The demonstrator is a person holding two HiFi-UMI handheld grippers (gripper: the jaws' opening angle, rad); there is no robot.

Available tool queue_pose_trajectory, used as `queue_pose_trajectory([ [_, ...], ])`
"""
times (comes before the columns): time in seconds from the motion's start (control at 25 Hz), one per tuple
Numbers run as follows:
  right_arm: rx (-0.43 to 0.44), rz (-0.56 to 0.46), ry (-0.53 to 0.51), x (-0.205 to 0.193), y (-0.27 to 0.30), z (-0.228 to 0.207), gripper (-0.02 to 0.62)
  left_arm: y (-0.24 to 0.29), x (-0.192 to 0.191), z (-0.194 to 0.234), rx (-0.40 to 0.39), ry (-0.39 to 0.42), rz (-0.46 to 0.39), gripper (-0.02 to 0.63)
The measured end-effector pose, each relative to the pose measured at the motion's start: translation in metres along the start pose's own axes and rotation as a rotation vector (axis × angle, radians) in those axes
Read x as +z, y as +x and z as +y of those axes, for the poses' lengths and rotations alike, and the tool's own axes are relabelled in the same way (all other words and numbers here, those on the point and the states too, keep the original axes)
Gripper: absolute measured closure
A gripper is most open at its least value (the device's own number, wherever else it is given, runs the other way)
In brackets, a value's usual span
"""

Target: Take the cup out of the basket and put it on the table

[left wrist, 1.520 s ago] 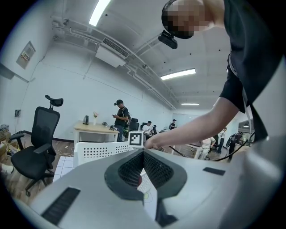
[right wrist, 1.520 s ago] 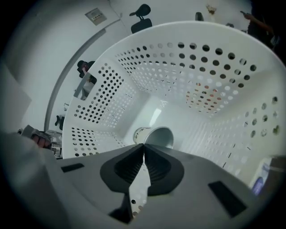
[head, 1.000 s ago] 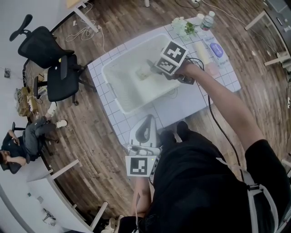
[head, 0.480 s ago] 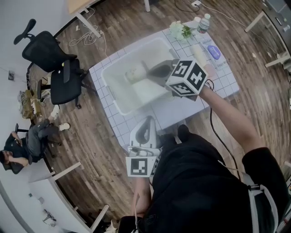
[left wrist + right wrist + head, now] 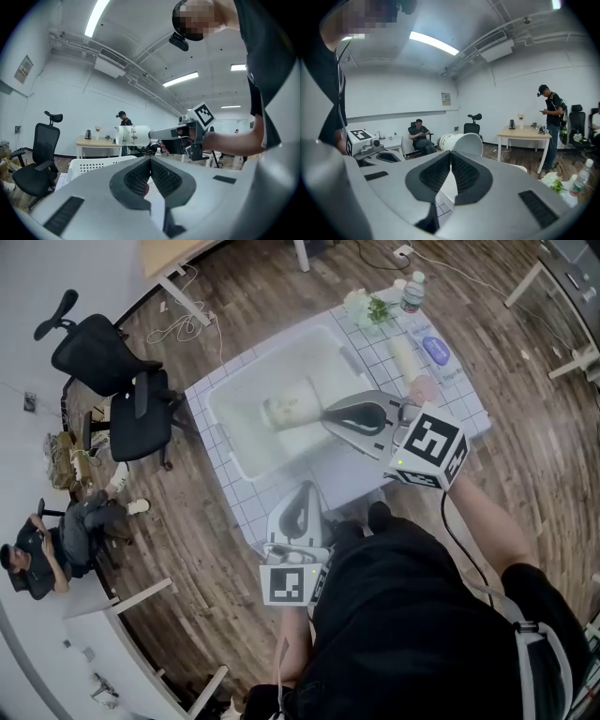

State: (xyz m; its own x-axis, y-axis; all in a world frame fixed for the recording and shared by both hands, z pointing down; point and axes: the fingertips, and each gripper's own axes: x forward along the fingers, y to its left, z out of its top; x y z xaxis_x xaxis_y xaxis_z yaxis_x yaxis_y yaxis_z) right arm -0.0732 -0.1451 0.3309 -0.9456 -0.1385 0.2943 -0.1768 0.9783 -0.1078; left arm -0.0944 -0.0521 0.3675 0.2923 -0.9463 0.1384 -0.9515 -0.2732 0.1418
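R gripper [image 5: 324,414] near-level, pinching cup [image 5: 289,409].

"How many on the worktop [image 5: 242,495]?"
"One white paper cup [image 5: 289,409], one white plastic basket [image 5: 234,448], one clear plastic bottle [image 5: 411,292], one bunch of white flowers [image 5: 364,306]."
"And on the floor?"
"Two black office chairs [image 5: 94,348]."

Left gripper [image 5: 151,160] jaws together; beyond, right gripper [image 5: 153,134] holds cup [image 5: 131,135].

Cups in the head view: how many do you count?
1: the cup, held sideways by the right tool over the basket. That tool hides part of the basket's floor.
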Motion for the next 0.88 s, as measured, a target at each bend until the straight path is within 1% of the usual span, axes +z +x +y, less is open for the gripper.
queue_pose_trajectory([
  [0.16, -0.004, -0.074, 0.004, -0.004, -0.026, 0.009, 0.570, 0.002, 0.002, -0.008, 0.011, 0.008, -0.007, 0.597],
  [0.48, -0.004, -0.167, 0.020, -0.016, -0.061, 0.018, 0.570, 0.011, 0.005, -0.027, 0.058, 0.009, -0.011, 0.597],
  [0.6, 0.007, -0.181, 0.013, -0.020, -0.073, 0.017, 0.570, 0.013, 0.006, -0.036, 0.091, 0.014, -0.019, 0.597],
  [0.76, 0.014, -0.242, 0.013, -0.016, -0.087, 0.021, 0.569, 0.007, 0.007, -0.038, 0.151, 0.009, -0.027, 0.597],
  [0.88, 0.032, -0.239, 0.007, -0.026, -0.095, 0.030, 0.569, -0.004, 0.003, -0.037, 0.196, 0.000, -0.035, 0.597],
])
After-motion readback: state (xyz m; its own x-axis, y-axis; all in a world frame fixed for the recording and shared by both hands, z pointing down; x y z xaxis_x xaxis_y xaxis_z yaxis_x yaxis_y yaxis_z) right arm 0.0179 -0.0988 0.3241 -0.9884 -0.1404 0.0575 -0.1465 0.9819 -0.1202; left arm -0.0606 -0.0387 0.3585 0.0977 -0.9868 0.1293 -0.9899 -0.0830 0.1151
